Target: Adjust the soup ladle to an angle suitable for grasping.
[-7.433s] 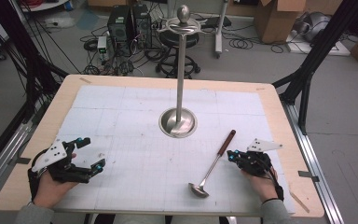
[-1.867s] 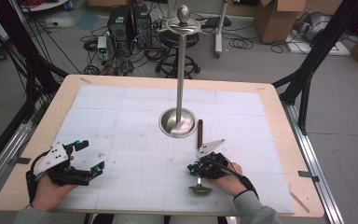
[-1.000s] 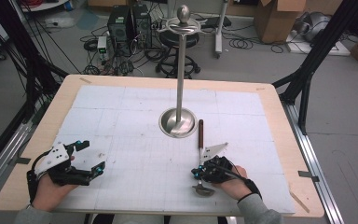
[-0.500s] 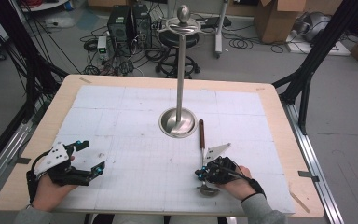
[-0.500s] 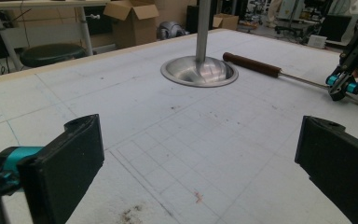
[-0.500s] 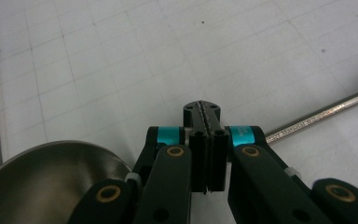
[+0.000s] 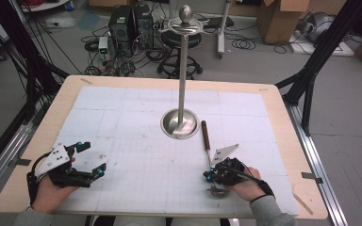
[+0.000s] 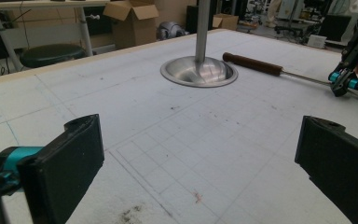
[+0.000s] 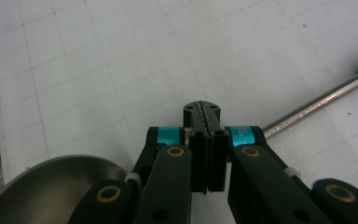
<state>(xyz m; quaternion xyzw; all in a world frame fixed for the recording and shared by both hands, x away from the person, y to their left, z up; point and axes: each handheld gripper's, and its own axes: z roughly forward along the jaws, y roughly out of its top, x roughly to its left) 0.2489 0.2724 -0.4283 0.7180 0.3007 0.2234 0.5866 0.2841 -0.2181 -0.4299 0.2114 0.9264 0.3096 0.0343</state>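
Note:
A ladle lies on the white mat, its brown wooden handle [image 7: 206, 134] pointing at the stand's round base [image 7: 180, 123] and its bowl [image 7: 215, 192] near the front edge. My right gripper [image 7: 209, 175] is shut, its jaws pressed together with nothing between them, low over the ladle's steel shaft [image 9: 317, 105]. The shaft passes under the closed fingertips [image 9: 205, 114], with the bowl [image 9: 51, 186] at lower left. My left gripper [image 7: 92, 157] rests open at the front left, far from the ladle [image 8: 251, 64]. Nothing is between its wide-apart pads [image 8: 70, 158].
A tall steel stand rises from the middle of the mat, its pole [image 7: 184, 70] topped by hooks and a knob. The wooden table edge [image 7: 283, 122] frames the mat. Black frame legs, boxes and cables stand on the floor beyond.
My right gripper came in from the right edge to the ladle. The ladle swung from pointing upper right to pointing at the stand. In the last half second little has moved.

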